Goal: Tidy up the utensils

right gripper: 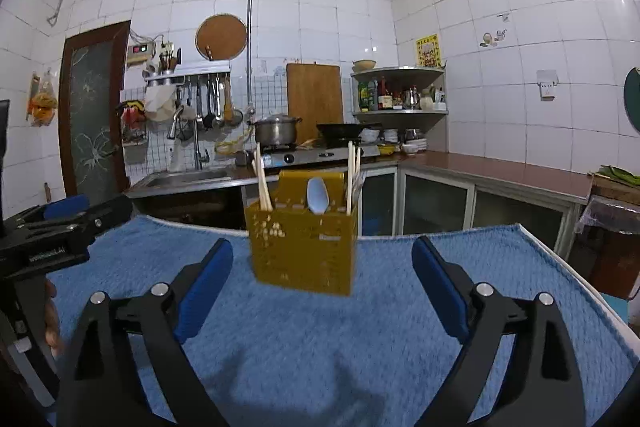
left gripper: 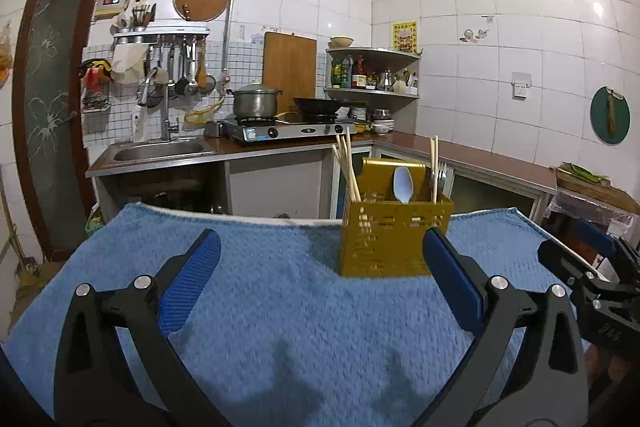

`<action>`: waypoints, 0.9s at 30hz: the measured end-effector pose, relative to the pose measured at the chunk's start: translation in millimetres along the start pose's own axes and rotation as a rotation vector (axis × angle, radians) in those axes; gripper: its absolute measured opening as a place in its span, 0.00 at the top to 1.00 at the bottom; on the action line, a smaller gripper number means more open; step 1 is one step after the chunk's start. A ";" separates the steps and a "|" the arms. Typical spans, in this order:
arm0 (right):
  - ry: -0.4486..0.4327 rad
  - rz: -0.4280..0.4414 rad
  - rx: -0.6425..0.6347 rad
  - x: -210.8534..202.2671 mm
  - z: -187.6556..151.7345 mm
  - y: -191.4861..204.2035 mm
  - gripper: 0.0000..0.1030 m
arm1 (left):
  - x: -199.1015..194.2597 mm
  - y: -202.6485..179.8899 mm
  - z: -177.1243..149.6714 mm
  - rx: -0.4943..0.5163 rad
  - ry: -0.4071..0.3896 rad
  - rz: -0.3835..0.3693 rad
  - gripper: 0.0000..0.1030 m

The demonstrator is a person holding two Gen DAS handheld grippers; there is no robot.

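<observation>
1. Left wrist view: the left tongs (left gripper: 320, 267) are spread wide, their blue pads well apart and holding nothing, above a blue towel (left gripper: 260, 307) that covers the worktop.
2. A yellow perforated utensil caddy (left gripper: 394, 235) stands upright on the towel near its far edge, ahead and to the right of centre, just past the right pad.
3. Wooden chopsticks (left gripper: 347, 167) lean in the caddy's left compartment, a pale blue spoon (left gripper: 403, 183) stands bowl-up in the middle, and more chopsticks (left gripper: 433, 167) with metal cutlery (left gripper: 441, 177) fill the right side.
4. The right tongs (left gripper: 576, 247) show at the right edge of this view, beside the towel.
5. Right wrist view: those right tongs (right gripper: 322, 265) are likewise spread and empty over the towel (right gripper: 320, 327), with the caddy (right gripper: 304, 247) between and beyond the pads, touching neither.
6. The left tongs (right gripper: 76, 211) enter from the left edge, held by a hand (right gripper: 52, 315).
7. Behind the worktop are a sink (left gripper: 160, 149), a lidded pot (left gripper: 256, 101) on a gas stove (left gripper: 288, 131), a dark wok (left gripper: 318, 105) and a corner shelf (left gripper: 372, 71) of bottles.
</observation>
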State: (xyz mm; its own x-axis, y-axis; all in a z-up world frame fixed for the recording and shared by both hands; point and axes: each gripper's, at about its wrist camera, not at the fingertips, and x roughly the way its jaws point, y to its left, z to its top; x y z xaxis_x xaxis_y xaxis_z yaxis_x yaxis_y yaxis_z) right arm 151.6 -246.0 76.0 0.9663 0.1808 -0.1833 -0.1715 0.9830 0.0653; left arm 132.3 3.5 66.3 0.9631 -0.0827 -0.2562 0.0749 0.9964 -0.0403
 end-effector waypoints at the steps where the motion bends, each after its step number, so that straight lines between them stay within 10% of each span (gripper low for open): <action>1: 0.008 -0.002 0.000 -3.7 -4.1 1.7 0.13 | -4.1 0.2 -3.9 0.000 0.004 -0.004 0.05; 27: 0.092 -0.080 0.023 -26.6 -66.6 -0.8 0.11 | -34.8 -8.1 -70.4 0.074 -0.062 0.123 0.05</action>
State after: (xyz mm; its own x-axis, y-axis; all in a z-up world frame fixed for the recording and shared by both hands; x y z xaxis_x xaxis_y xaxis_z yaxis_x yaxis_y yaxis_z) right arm 113.2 -249.5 15.5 0.9548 0.1048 -0.2780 -0.0889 0.9936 0.0695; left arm 80.0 -3.1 7.5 0.9800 0.0394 -0.1948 -0.0282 0.9978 0.0600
